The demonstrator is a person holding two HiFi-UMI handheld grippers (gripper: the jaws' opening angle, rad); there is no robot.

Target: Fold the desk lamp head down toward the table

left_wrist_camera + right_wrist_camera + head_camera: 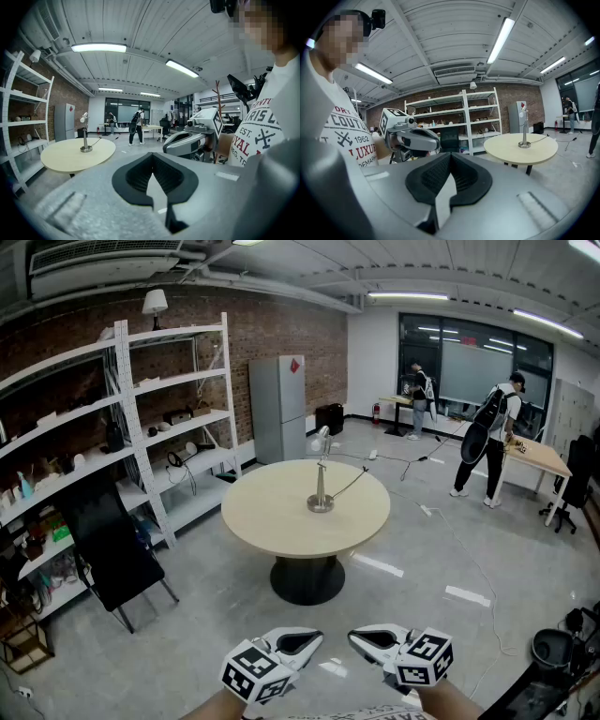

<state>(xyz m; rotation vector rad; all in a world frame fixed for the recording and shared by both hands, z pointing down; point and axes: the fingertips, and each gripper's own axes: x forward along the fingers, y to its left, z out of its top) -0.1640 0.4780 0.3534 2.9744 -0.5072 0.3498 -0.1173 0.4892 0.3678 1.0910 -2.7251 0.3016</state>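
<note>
A slim silver desk lamp (321, 474) stands upright on a round beige table (272, 521), its small head raised at the top and its cord trailing off to the right. The lamp (85, 133) shows far off at the left in the left gripper view, and the lamp (524, 129) at the right in the right gripper view. Both grippers hover near the bottom of the head view, well short of the table. My left gripper (302, 644) is shut with nothing in it. My right gripper (370, 640) is shut and empty too, tips facing the left one.
White shelving (141, 418) lines the brick wall at left, with a black chair (108, 549) before it. A grey fridge (277, 407) stands behind the table. Two people (492, 442) work at desks far right. Cables (441, 521) run over the floor.
</note>
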